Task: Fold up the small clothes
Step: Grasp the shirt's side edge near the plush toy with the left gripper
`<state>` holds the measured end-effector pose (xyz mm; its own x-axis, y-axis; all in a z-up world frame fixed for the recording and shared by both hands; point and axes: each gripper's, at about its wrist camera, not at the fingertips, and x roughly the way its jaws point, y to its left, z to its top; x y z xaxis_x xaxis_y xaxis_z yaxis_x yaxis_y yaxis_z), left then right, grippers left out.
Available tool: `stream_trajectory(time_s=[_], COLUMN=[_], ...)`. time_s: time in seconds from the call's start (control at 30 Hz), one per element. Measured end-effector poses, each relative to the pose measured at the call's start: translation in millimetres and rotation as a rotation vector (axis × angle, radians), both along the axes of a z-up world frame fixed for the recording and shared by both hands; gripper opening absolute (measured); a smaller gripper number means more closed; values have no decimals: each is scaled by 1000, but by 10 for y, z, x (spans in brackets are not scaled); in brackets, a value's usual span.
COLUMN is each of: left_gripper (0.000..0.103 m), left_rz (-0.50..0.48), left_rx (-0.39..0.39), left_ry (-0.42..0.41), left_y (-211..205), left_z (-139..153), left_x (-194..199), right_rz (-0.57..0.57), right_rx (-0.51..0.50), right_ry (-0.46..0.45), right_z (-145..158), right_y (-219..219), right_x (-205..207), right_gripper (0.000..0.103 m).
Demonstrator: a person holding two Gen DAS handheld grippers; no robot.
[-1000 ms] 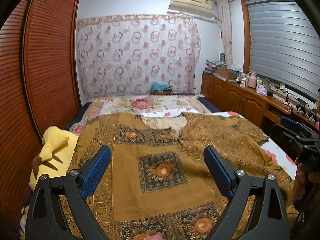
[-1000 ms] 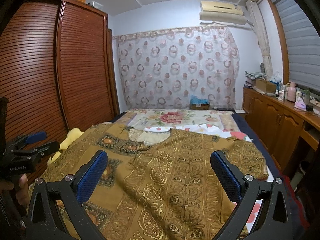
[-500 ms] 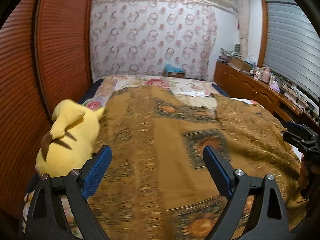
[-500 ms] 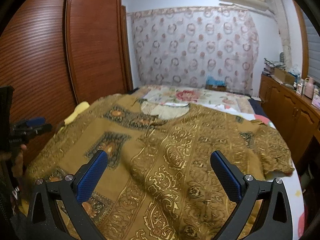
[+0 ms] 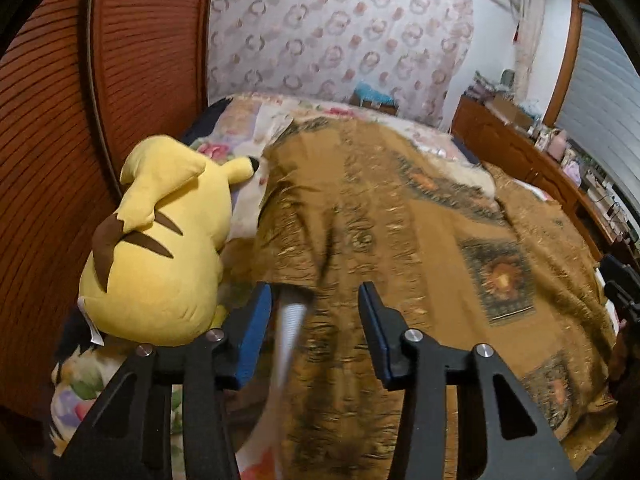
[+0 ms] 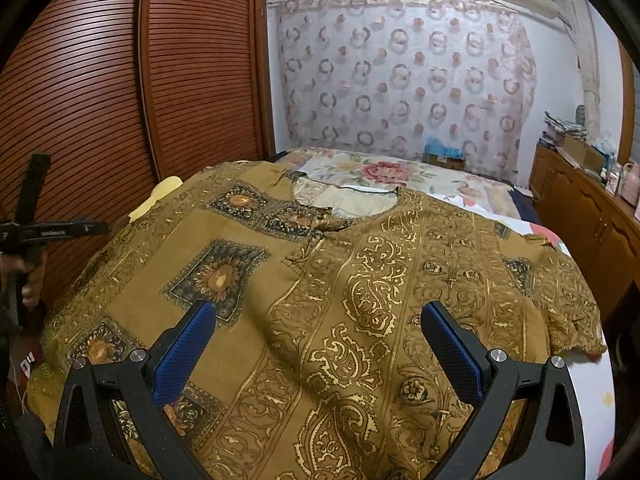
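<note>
A brown and gold patterned short-sleeved shirt [image 6: 352,288] lies spread face up on the bed, collar toward the curtain. It also shows in the left wrist view [image 5: 400,240]. My left gripper [image 5: 316,300] is partly open over the shirt's left sleeve edge, its jaws closer together than before, with blurred cloth between them. My right gripper [image 6: 316,324] is wide open and empty, hovering above the shirt's lower middle. The left gripper also shows at the left edge of the right wrist view [image 6: 52,230].
A yellow plush toy [image 5: 160,240] sits at the bed's left edge beside the sleeve. A slatted wooden wardrobe [image 6: 120,100] runs along the left. A wooden sideboard [image 6: 592,208] with clutter stands on the right. A floral bedsheet [image 6: 384,172] covers the far bed.
My left gripper has swung left toward the sleeve by the plush toy and its jaws have narrowed. My right gripper has dropped lower over the shirt, still wide open.
</note>
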<state>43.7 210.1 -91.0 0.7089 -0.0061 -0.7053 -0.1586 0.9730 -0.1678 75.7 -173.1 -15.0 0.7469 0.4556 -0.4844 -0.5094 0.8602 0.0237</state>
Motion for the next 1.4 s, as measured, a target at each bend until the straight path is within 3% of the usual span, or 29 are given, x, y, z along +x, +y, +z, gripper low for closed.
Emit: stream_trajectory(time_s=[0.43, 0.7, 0.77, 0.83, 0.87, 0.93, 1.2, 1.4], left_gripper=[47, 43, 30, 9, 7, 6, 3, 5], left_rz=[5, 45, 52, 82, 94, 104, -68, -287], left_rx=[-318, -353, -324, -254, -211, -105, 40, 93], left_ry=[99, 37, 4, -26, -38, -91, -185, -120], left_y=[310, 424, 403, 382, 358, 250, -313, -979], left_z=[-351, -295, -246, -179, -136, 35, 552, 556], left_x=[352, 485, 475, 453, 445, 388, 409, 404], right_rz=[-10, -26, -28, -31, -32, -34, -56, -84], right_rx=[10, 19, 21, 22, 21, 20, 28, 36], right_ry=[-7, 1, 4, 2, 2, 3, 3, 1], right_z=[-122, -145, -154, -160, -157, -172, -178, -169], right_y=[76, 21, 8, 23, 26, 25, -28, -132], right_x=[54, 73, 79, 64, 65, 58, 73, 81], right_gripper=[102, 102, 102, 102, 102, 102, 102, 102])
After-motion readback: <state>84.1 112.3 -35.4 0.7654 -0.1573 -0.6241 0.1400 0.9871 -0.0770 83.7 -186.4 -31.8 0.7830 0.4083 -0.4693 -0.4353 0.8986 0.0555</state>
